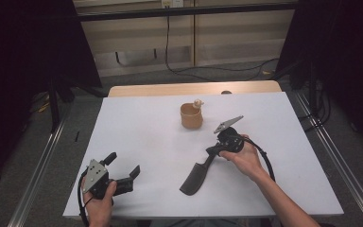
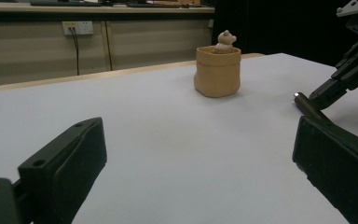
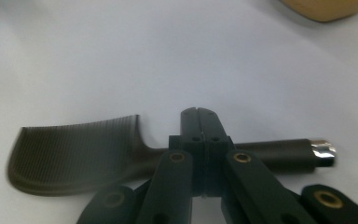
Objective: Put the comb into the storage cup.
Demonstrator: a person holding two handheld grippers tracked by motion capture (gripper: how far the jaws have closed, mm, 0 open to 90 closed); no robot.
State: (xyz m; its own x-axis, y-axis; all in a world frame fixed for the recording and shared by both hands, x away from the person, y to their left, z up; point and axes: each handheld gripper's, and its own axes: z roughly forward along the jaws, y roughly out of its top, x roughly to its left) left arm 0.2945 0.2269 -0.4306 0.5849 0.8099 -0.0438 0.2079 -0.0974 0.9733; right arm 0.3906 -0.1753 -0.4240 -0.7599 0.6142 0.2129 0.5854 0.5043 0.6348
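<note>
Beneath the right gripper (image 3: 200,140), whose jaws are pinched on the handle of the comb (image 3: 74,151) lying on the table (image 1: 137,137), the grasp step stands complete; lifting comes next, while the left gripper (image 1: 123,171) gapes wide, idle.

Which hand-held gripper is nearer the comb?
Right. The right hand-held gripper is shut on the comb handle. The left hand-held gripper sits open by the near-left table corner, well apart from it.
</note>
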